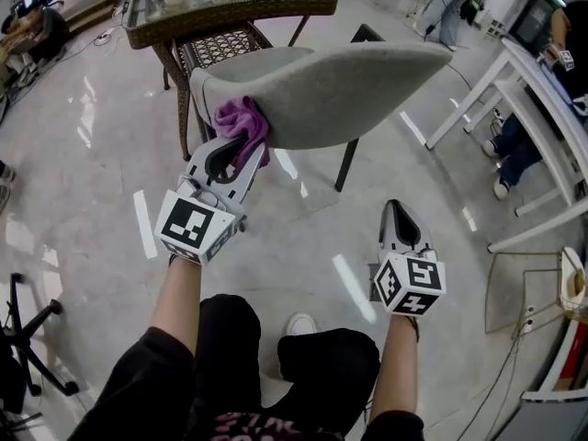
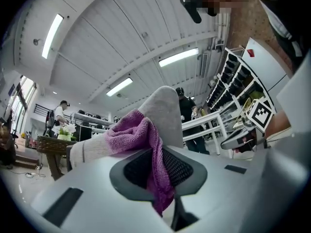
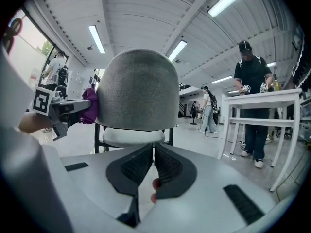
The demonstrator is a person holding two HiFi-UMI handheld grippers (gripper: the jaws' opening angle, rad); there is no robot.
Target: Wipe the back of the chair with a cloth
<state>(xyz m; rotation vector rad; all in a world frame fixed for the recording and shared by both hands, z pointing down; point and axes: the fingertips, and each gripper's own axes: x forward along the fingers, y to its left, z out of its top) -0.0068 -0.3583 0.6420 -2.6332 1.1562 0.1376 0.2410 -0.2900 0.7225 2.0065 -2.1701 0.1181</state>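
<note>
Left hand-held gripper (image 1: 237, 152) clamped on the purple terry cloth (image 1: 241, 122); cloth bunched, one fold hanging down between the jaws. Cloth pressed against the left edge of the grey fabric chair back (image 1: 340, 90). Right hand-held gripper (image 1: 397, 211): jaws together, nothing in them, held low, well apart from the chair.

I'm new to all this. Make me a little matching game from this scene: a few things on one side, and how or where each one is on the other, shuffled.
Things:
1. cloth
2. chair back
3. right gripper
4. wicker table

Descriptions:
A. shut on nothing, held clear of the chair back
B. purple, clamped in the left gripper
C. grey and upholstered
D. glass-topped, standing beyond the chair back

Pairs: 1-B, 2-C, 3-A, 4-D
</note>
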